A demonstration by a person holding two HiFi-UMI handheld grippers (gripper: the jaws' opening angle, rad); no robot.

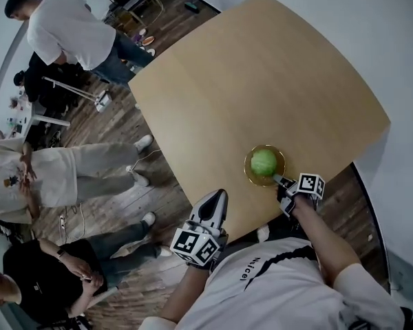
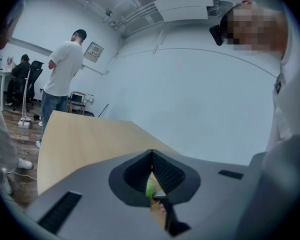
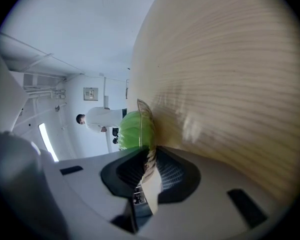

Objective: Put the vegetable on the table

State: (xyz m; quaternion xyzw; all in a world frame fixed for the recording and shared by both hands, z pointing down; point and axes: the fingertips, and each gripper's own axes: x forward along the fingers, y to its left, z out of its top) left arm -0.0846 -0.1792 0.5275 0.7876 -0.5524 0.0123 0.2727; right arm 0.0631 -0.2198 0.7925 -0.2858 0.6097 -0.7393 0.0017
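A round green vegetable [image 1: 263, 161], like a small cabbage, lies in a shallow yellow-brown plate [image 1: 249, 173] on the wooden table [image 1: 261, 81] near its front edge. My right gripper [image 1: 283, 182] is shut on the plate's near rim [image 3: 146, 156], and the green vegetable [image 3: 132, 130] bulges just beyond the jaws. My left gripper [image 1: 215, 203] hovers at the table's front edge, left of the plate, shut with nothing between its jaws [image 2: 151, 174]. A sliver of the green vegetable [image 2: 149, 188] shows under them.
The bare tabletop [image 2: 85, 139] stretches far and left of the plate. Several people stand or sit on the wooden floor [image 1: 124, 150] to the left, one in a white shirt [image 1: 65, 29]. A white wall [image 1: 399, 60] runs along the right.
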